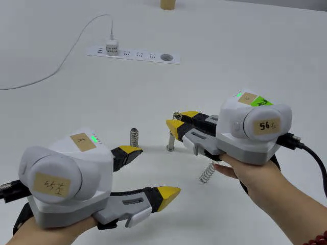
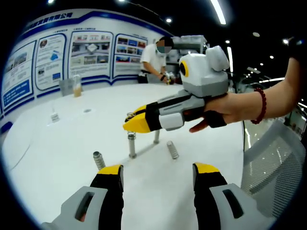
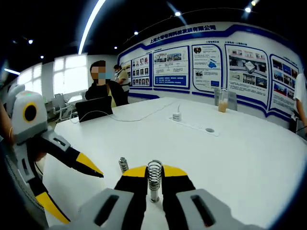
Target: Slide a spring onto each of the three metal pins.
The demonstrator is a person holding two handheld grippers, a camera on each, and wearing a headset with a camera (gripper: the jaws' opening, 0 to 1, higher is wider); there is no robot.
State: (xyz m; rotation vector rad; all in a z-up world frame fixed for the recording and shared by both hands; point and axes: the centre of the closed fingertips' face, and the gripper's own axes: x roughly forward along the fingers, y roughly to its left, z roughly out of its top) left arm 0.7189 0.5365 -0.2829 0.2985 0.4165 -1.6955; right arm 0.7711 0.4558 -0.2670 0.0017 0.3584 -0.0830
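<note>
- Nearest, low at the left: white-bodied left gripper (image 1: 152, 171) with black, yellow-tipped jaws, spread wide apart, gripping nothing, hovering over the plain white tabletop (image 1: 230, 56).
- Just beyond its upper jaw tip: short upright metal pin (image 1: 134, 137), already sleeved in a grey coil. Judged finished, one of three.
- Further right: matching white right gripper (image 1: 176, 120), jaws pinched together on a small coiled steel spring (image 3: 154, 173), coil axis upright.
- Directly beneath that tip, in the left gripper view: bare upright steel pin (image 2: 132, 148), free-standing on its flat head. Smooth stub visible under the coil in the right gripper view, so lower turns probably at or just over the pin's top. Impossible to tell whether threaded on yet.
- Just beside it: second bare steel pin (image 2: 156, 137), also upright.
- Flat on the table near the hand carrying the right gripper: loose spare spring (image 1: 206, 172), apart from both pins.
- Step in hand, by judgement: lowering the clamped coil down the shank. Two pins left to fill.
- Possible trouble, pin: nothing steadying it, so easily toppled by an off-axis descent or a nudge from a jaw tip, perhaps taking the close neighbour down too.
- Possible trouble, coil: tight pinch across the turns, so prone to snagging on the pin's top, or to flicking away and rolling off on a careless release.
- Possible trouble, finished pin: close to the idle left jaws, easily tipped by a stray brush.
</note>
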